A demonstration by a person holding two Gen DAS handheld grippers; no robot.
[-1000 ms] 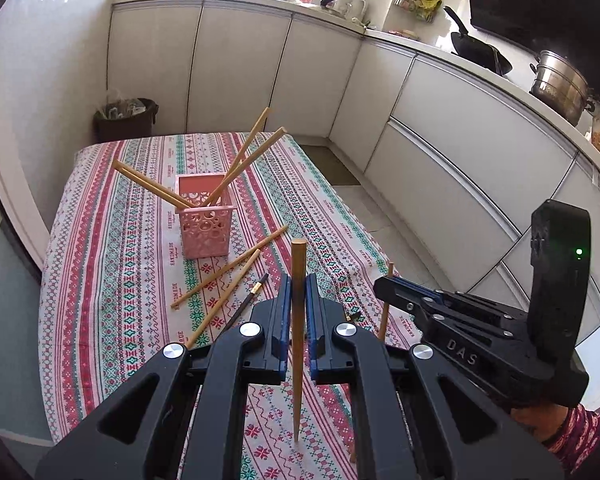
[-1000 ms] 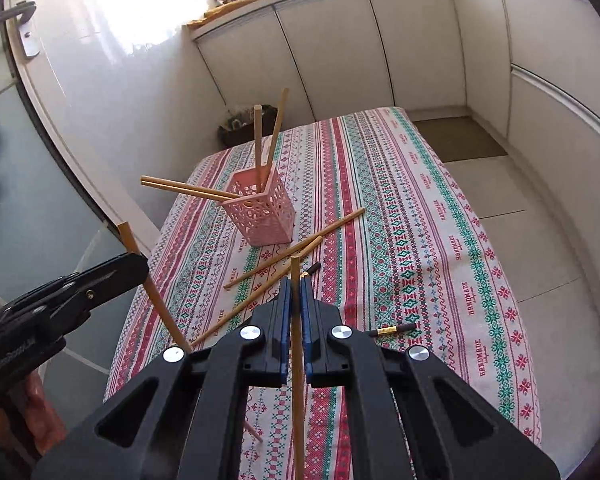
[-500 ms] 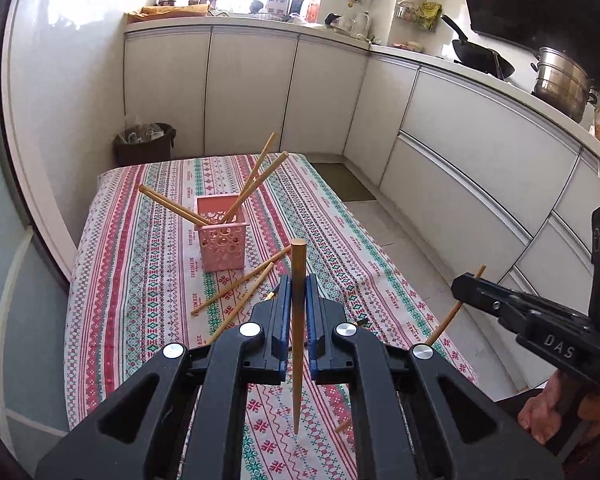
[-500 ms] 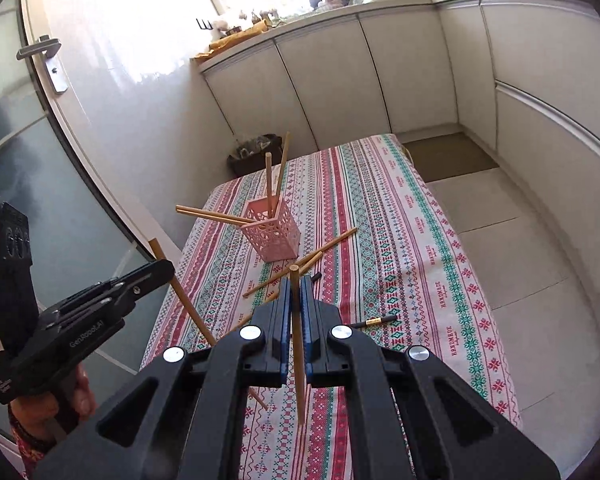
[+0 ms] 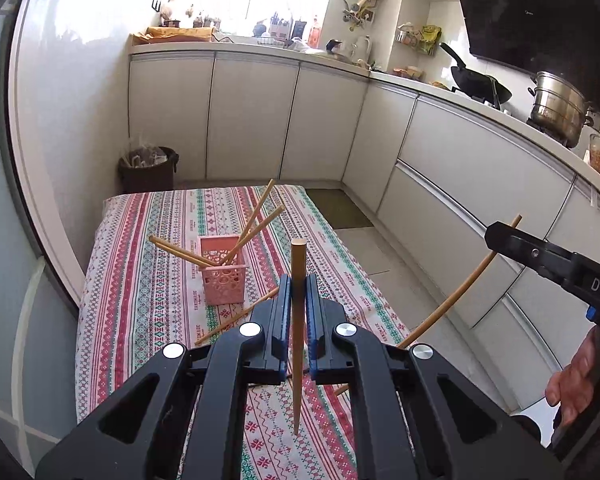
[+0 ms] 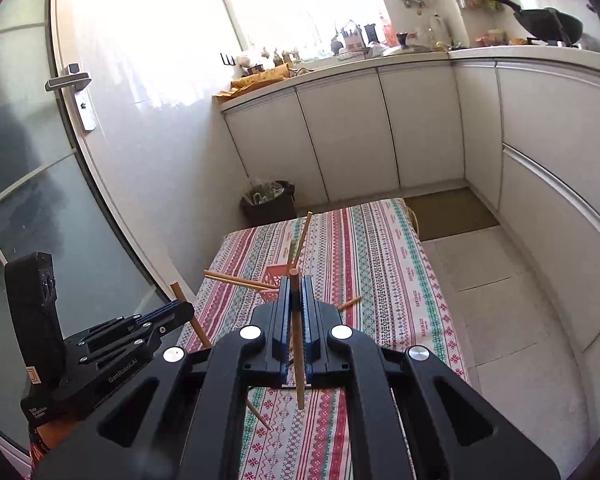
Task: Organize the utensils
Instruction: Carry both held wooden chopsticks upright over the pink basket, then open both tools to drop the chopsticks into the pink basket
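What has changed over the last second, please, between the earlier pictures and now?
Both grippers rose and pulled back from the table; the pink holder looks farther off. Unchanged: left gripper and right gripper each stay shut on a chopstick; nothing released.

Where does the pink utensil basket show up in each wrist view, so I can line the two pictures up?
Left wrist view: the pink basket stands left of centre on the striped tablecloth, fully visible, just beyond the left tongs.
Right wrist view: the pink basket sits at centre, mostly hidden behind the right tongs.
Shared landmark: the dark trash bin beyond the table's far end.
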